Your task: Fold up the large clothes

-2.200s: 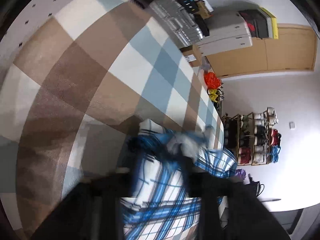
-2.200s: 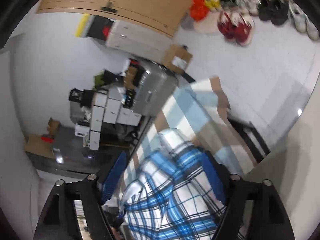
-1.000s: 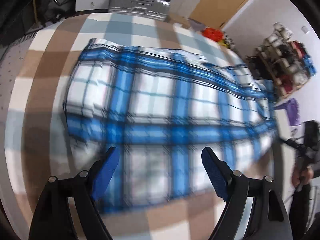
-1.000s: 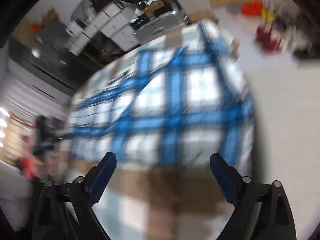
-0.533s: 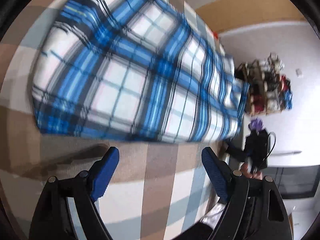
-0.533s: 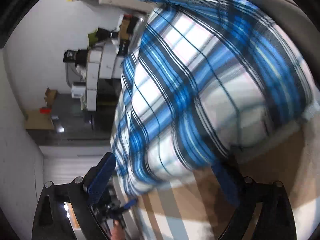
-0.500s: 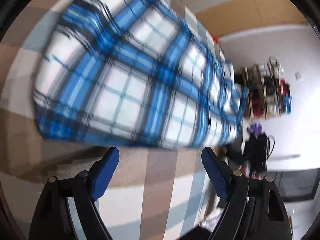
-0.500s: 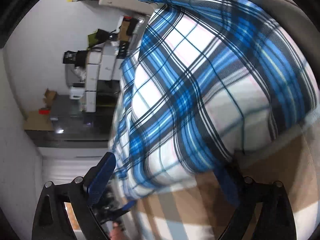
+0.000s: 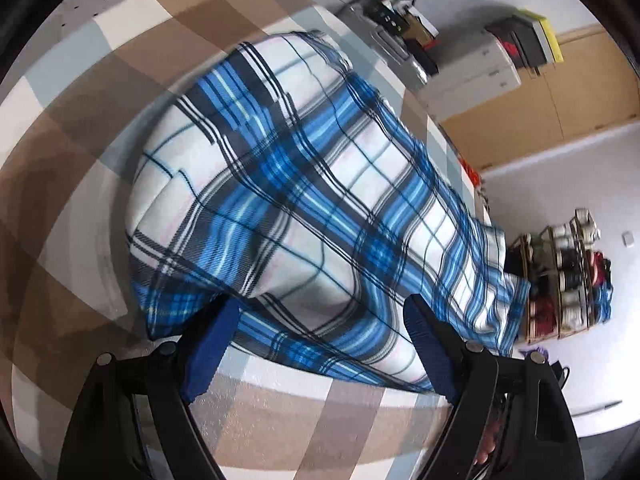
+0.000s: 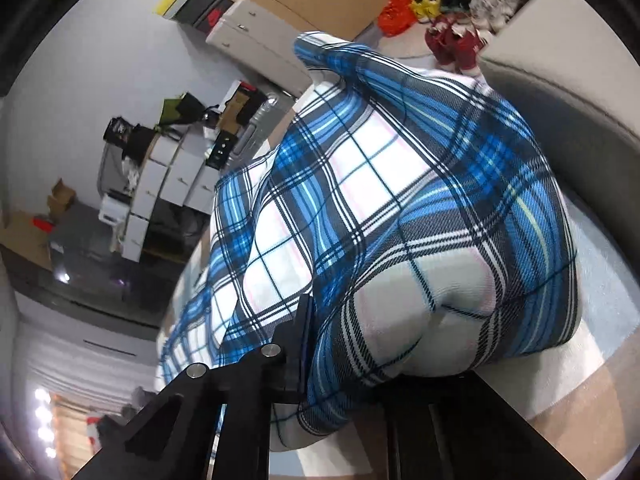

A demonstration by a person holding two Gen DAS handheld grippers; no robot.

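A large blue, white and black plaid garment [image 9: 304, 208] lies spread on a surface covered by a brown, white and pale-blue checked cloth [image 9: 120, 92]. My left gripper [image 9: 316, 344] is open, its blue pads at the garment's near edge, nothing between them. In the right wrist view the same garment [image 10: 392, 208] bulges up close to the camera. My right gripper [image 10: 344, 368] is shut on the garment's near edge, and the fabric drapes over and hides its fingertips.
A shoe rack [image 9: 568, 284] stands at the right by the white wall. White drawer units [image 9: 472, 76] and wooden cupboards [image 9: 592, 92] are at the back. Shoes and an orange bag [image 10: 396, 14] lie on the floor. A grey padded edge [image 10: 560, 92] runs at the right.
Both grippers have come in close to the garment's near edge. The right gripper has closed on the fabric, which now bunches up over it. The left gripper stays open.
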